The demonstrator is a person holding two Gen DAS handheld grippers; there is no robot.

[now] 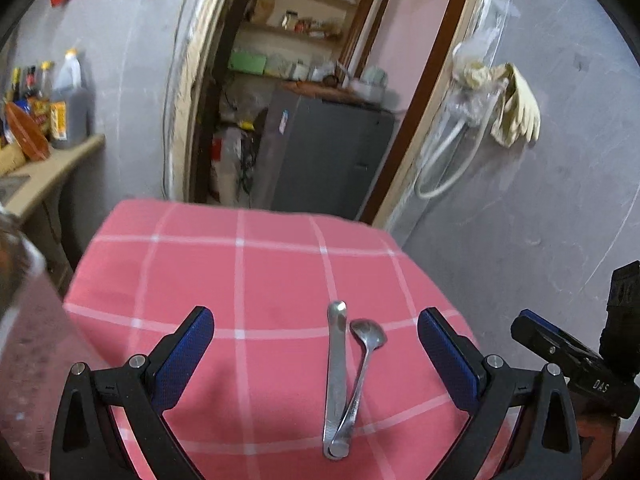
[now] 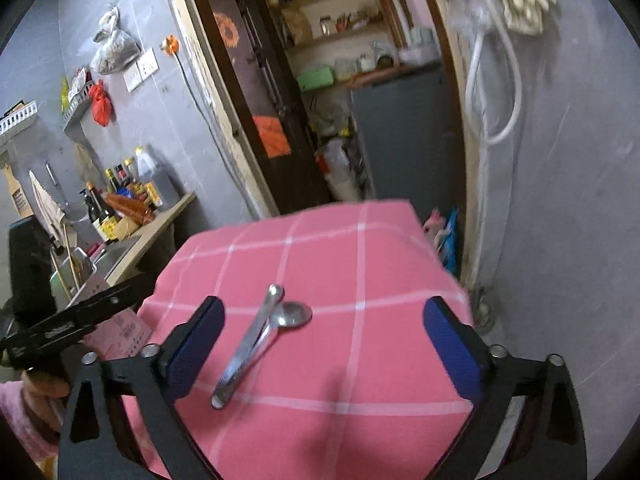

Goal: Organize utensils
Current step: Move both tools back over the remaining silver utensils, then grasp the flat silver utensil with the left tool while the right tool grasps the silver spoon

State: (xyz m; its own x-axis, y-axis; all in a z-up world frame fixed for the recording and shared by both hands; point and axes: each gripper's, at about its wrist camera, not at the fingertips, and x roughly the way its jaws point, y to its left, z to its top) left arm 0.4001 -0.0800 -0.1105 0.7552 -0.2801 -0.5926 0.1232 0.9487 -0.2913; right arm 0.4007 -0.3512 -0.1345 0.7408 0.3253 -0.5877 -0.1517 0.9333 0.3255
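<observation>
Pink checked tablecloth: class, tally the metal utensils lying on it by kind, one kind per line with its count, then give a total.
Spoon: 1
Tongs: 1
Total on the tablecloth: 2

White letters reading "DAS" stand on the black body of the right claw [image 1: 576, 364], seen at the right edge of the left wrist view. The left claw [image 2: 76, 320] carries a pale label strip in the right wrist view, too blurred to read. Labels on the sauce bottles [image 2: 104, 208] and print on the pink sheet [image 2: 124, 328] cannot be made out.
</observation>
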